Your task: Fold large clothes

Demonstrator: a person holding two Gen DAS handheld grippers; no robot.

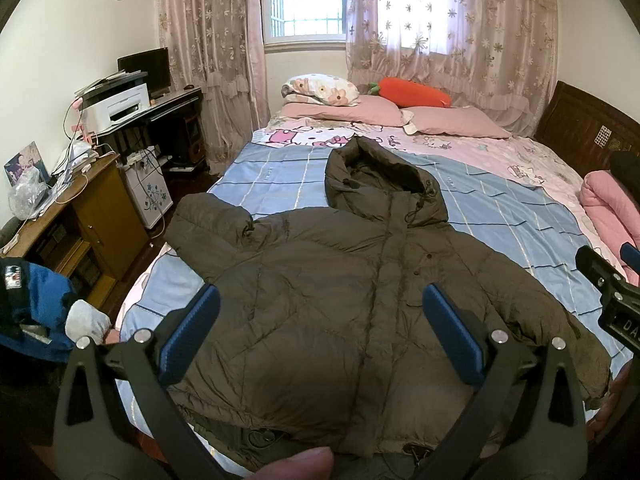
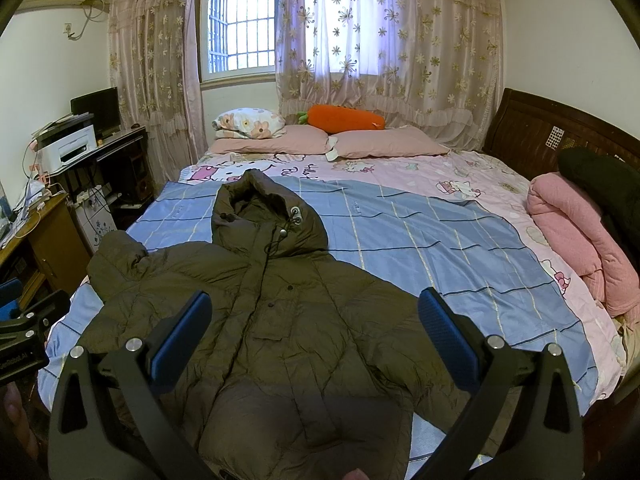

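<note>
I hold the left gripper [image 1: 320,328] and right gripper [image 2: 314,332] spread, empty, above the jacket [image 1: 340,300] lying flat on the bed [image 1: 500,208], hood [image 1: 380,176] at twelve o'clock. Its slick padding may slip from a shallow pinch.

The olive hooded puffer jacket [image 1: 340,304] runs out of the left wrist frame at its hem, partly masked by a blurred fingertip [image 1: 298,466]. In the right wrist view the jacket's [image 2: 280,340] lower edge is cut off and its left cuff hidden behind the other gripper's body [image 2: 24,340]. A dark bundle [image 2: 600,188] beside the rolled pink quilt [image 2: 576,232] is too dim to identify.
</note>
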